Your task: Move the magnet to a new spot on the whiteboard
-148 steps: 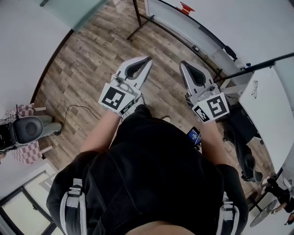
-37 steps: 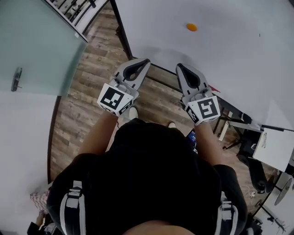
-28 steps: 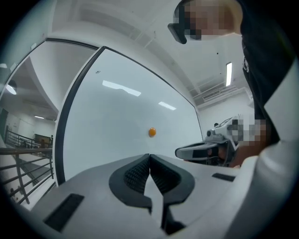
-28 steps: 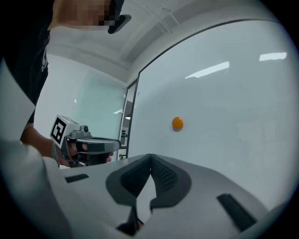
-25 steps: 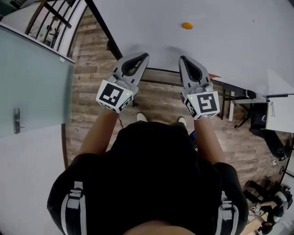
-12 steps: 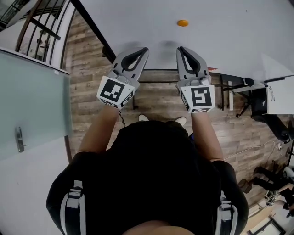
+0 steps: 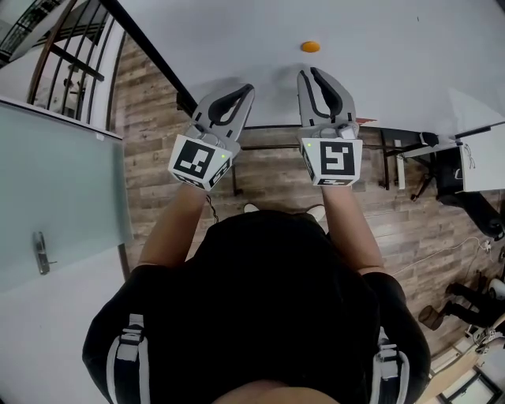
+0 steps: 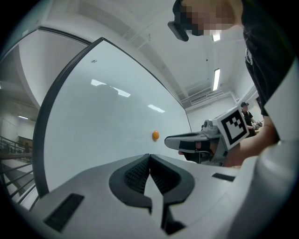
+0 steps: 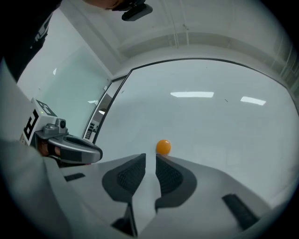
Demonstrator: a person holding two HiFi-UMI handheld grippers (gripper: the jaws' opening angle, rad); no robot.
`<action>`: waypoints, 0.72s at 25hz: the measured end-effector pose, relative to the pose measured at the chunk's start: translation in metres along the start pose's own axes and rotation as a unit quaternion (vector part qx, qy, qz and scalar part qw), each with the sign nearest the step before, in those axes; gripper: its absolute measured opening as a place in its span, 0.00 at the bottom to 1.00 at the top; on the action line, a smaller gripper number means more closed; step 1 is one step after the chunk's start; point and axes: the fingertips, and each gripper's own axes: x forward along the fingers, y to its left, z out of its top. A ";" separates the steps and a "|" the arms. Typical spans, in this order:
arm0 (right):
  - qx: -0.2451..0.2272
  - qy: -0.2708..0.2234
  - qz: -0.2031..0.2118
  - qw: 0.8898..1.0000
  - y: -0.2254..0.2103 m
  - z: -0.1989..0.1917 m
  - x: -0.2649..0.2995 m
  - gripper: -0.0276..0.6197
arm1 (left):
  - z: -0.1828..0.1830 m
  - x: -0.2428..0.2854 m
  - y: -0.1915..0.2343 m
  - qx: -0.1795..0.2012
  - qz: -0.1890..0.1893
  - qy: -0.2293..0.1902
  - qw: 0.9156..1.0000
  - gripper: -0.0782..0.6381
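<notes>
Small round orange magnet [image 7: 311,46] flat against the upright white whiteboard [image 7: 394,67]

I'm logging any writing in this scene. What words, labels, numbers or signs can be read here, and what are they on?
No readable text anywhere.
The cube on the left gripper: black-and-white square code, no letters.
The cube on the right gripper, whose jaws are opening with nothing between them: another code.
The whiteboard: blank apart from an orange magnet; its tiny specks are too small to read.
</notes>
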 end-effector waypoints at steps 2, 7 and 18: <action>0.001 -0.003 -0.016 1.000 -0.005 0.003 0.004 0.16 | 0.001 0.002 0.004 0.000 -0.001 -0.001 1.000 0.12; 0.001 -0.008 -0.055 0.998 -0.017 0.012 0.013 0.19 | 0.002 0.004 0.004 0.001 -0.016 -0.001 1.000 0.12; -0.034 -0.009 -0.106 0.994 -0.026 0.020 0.025 0.25 | -0.001 0.005 0.009 -0.001 -0.029 -0.003 1.000 0.12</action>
